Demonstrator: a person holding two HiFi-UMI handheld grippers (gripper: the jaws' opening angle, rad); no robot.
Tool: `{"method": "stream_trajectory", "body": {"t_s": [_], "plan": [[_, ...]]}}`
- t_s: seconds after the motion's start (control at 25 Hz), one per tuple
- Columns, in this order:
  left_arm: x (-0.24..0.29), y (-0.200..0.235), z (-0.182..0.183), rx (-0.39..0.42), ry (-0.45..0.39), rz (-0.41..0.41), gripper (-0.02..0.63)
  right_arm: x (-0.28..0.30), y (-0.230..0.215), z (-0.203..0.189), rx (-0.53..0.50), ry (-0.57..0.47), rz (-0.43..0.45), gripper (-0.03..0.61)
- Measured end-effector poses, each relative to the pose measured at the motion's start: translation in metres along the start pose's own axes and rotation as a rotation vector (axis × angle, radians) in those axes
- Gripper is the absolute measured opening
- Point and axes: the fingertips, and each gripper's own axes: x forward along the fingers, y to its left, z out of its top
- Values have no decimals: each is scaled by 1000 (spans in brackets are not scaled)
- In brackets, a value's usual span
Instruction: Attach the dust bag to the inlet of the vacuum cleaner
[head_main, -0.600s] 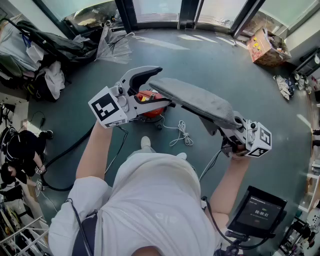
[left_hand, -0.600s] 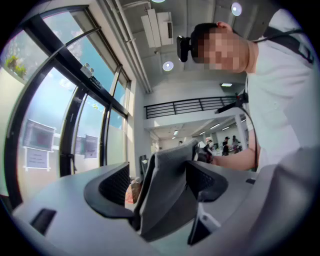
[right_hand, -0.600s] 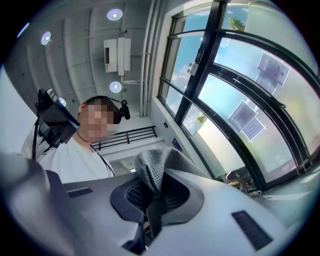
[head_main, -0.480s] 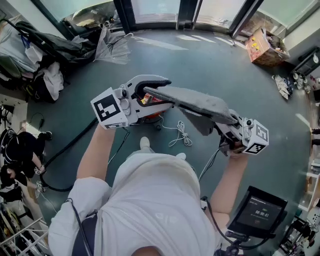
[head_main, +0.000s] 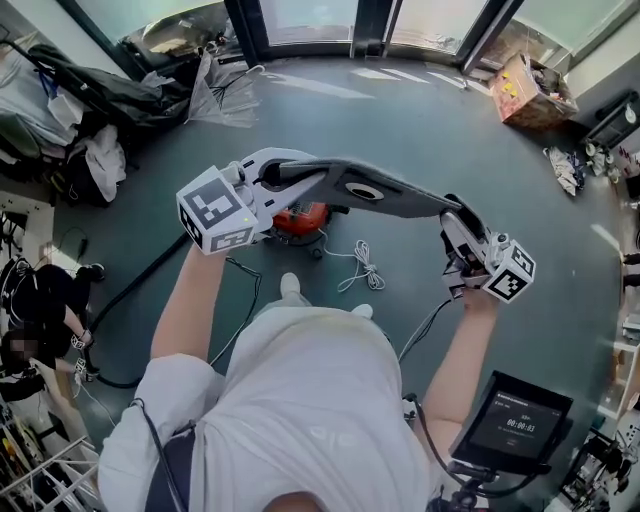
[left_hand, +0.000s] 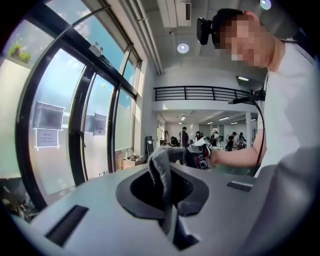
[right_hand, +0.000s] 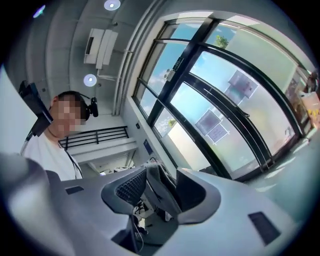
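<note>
Between my two hands, at chest height, the dust bag (head_main: 405, 199) is stretched like a band, well above the vacuum cleaner (head_main: 300, 219), which stands on the floor (head_main: 450, 130) under it. The left tongs (head_main: 268, 178) are clamped on one end of it; the left gripper view shows a fold of grey cloth squeezed between the jaws. The right tongs (head_main: 452, 222) are clamped on the other end, where the bag's edge sits between the ribbed pad and the opposite jaw.

I judge the bag to be light and soft: cloth that goes limp when the pull is lost, not fragile and not slippery. The round opening (head_main: 363, 191) in its middle seems to have a stiffer ring around it. I think this ring is the place to hold, close on both sides, so that the opening can be pressed onto the inlet. The inlet itself I cannot make out from above.

The floor is smooth and dark grey-green. A white cord (head_main: 358, 266) lies loose beside the vacuum cleaner and a black hose (head_main: 140, 298) curves away to my left. Tall windows (head_main: 300, 20) close the far side of the room, with heaped clothes (head_main: 100, 160) at the left and a cardboard box (head_main: 530, 95) at the right.
</note>
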Motion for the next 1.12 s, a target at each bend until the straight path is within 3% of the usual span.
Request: {"method": "stream_trajectory", "body": {"t_s": [0.08,0.24,0.44,0.6,0.72,0.8,0.88,1.0,1.12], "plan": [[0,4,0,-8,42,-6,15,8,1,15,-52,12,20,169],[-5,24,-8,-107,137,58,15,21,2,50,-119,0,62,202],[-4,12,-20,-70,235,-17,15,80,7,3,-362,354,112,202],[0,1,-36,-71,313,-64,15,108,16,-32,-424,529,249,202],[3,-1,-48,-50,382,-57,15,116,27,-80,-424,745,372,202],[3,-1,-59,-24,441,-54,15,116,30,-102,-380,835,420,202],[1,0,-69,-9,489,-48,15,117,34,-112,-302,855,452,202],[0,4,-77,-27,503,-32,15,124,43,-108,-153,775,472,202],[1,1,-78,-29,488,-73,15,131,22,-121,-217,809,376,201]]}}
